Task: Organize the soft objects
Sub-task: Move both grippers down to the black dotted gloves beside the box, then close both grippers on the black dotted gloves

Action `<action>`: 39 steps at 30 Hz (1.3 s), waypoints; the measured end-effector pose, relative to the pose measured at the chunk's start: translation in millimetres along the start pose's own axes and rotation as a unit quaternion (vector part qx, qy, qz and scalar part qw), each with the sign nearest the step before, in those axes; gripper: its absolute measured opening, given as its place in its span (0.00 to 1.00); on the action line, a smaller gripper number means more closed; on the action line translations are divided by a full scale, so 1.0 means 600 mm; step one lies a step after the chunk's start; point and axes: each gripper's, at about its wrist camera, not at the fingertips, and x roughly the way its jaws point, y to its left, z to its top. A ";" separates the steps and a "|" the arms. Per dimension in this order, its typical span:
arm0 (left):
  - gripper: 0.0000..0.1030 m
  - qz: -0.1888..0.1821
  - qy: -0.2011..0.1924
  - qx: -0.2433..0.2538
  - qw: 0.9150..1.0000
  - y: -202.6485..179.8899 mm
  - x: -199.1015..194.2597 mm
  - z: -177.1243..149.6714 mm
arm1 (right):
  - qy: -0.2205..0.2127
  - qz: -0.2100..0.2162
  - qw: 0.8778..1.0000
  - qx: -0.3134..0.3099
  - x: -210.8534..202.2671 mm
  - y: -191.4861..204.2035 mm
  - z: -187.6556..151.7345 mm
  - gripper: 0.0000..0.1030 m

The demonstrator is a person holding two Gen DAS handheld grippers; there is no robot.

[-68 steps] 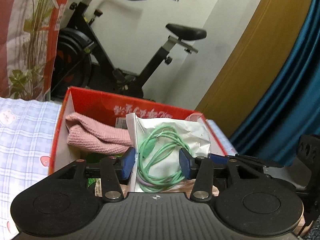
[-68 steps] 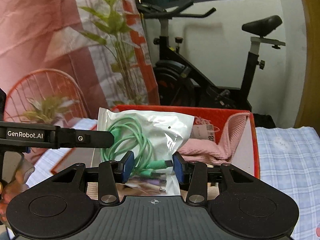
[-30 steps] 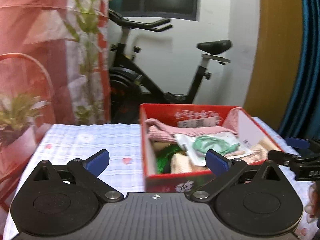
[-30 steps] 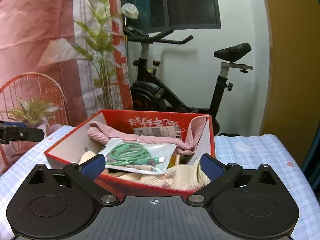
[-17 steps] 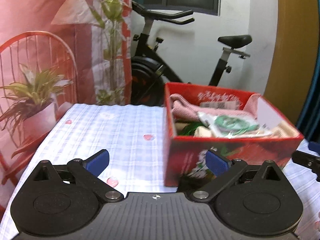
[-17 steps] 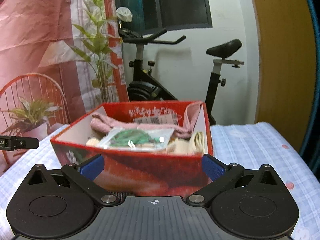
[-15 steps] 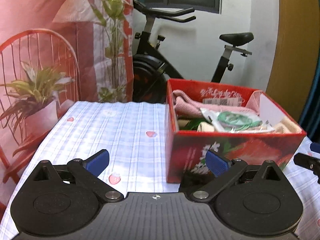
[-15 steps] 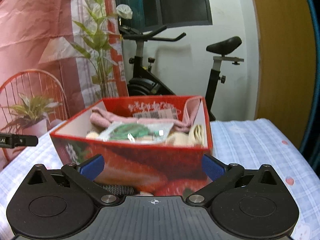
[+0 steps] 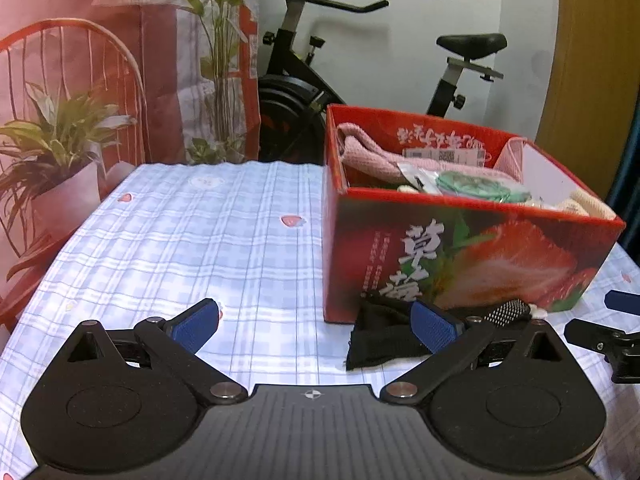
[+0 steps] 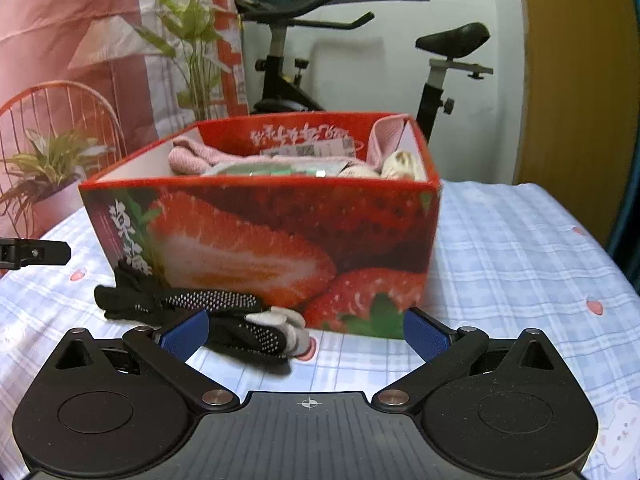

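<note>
Nearest, we list the left gripper (image 9: 315,325), fingers spread wide, nothing between them, low over the checked tablecloth (image 9: 168,240). Its right finger (image 9: 434,326) overlaps the black glove (image 9: 384,340), which lies flat on the cloth against the front foot of the red box (image 9: 472,256); we cannot tell whether finger and glove touch. Its left finger sits over bare cloth, well apart from the glove.

Next, the right gripper (image 10: 304,332), fingers likewise wide apart and empty. In its view the glove (image 10: 208,312), black with white dots and pale fingertips, lies just ahead of the left finger (image 10: 184,334) and reaches into the gap; the right finger sits near the box's front corner.

Beyond, the box (image 10: 280,240), strawberry-printed, holding a pink towel (image 9: 368,156), a clear bag of green cable (image 9: 476,186) and cream cloth (image 10: 400,164).

Farthest, an exercise bike (image 9: 304,92), a potted plant (image 9: 52,148) and a pink curtain (image 10: 60,28).
</note>
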 end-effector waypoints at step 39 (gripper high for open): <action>0.34 -0.167 0.098 0.005 0.981 -0.063 0.111 -0.034 | 0.085 0.073 0.993 0.047 0.102 0.034 -0.001 0.40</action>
